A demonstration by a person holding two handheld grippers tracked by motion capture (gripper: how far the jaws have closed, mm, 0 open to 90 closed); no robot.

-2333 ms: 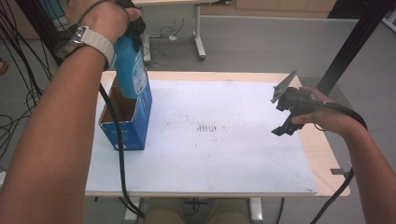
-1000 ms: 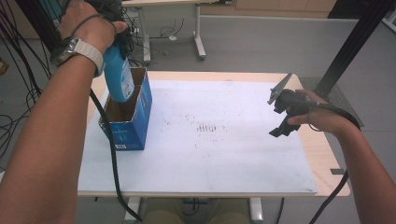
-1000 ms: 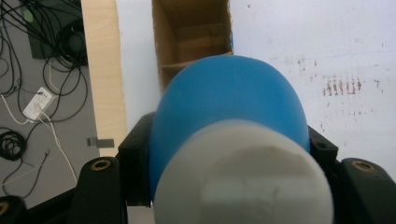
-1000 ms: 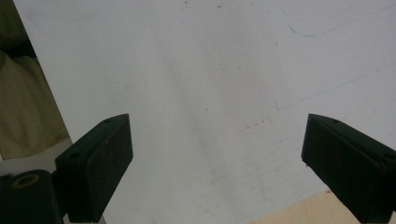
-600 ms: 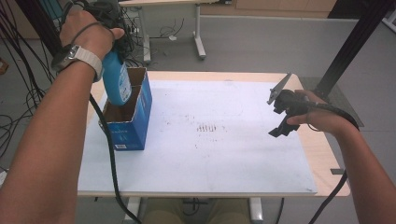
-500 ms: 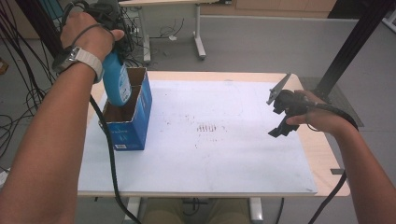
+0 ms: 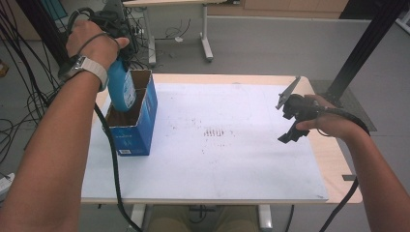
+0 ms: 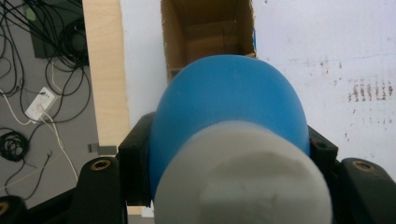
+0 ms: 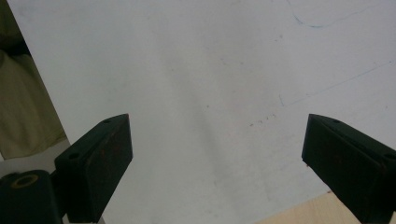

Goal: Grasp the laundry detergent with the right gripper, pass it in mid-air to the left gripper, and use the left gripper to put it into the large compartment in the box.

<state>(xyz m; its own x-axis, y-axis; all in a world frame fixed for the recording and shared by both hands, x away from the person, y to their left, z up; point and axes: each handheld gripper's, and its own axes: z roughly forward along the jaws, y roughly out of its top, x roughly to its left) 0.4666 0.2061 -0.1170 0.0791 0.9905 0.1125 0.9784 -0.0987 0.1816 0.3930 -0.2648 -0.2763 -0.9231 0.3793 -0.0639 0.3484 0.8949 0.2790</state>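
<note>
A blue plastic bottle with a white cap [image 8: 229, 107] is clamped in the left gripper [image 7: 109, 29] jaws, its base inside the open blue cardboard box [image 7: 138, 125] on the counter [image 7: 232, 169]. Right gripper [image 7: 292, 118] jaws are spread wide, nothing held.

On your left, the box [image 7: 133, 123] stands near the table [image 7: 333, 159] edge, on the sheet [image 7: 232, 159]. Your left gripper [image 7: 113, 34] holds the bottle [image 7: 121, 89] upright, its base inside the box's open top. Your right gripper [image 7: 292, 118] hangs above the sheet's right edge, well apart from both.
</note>
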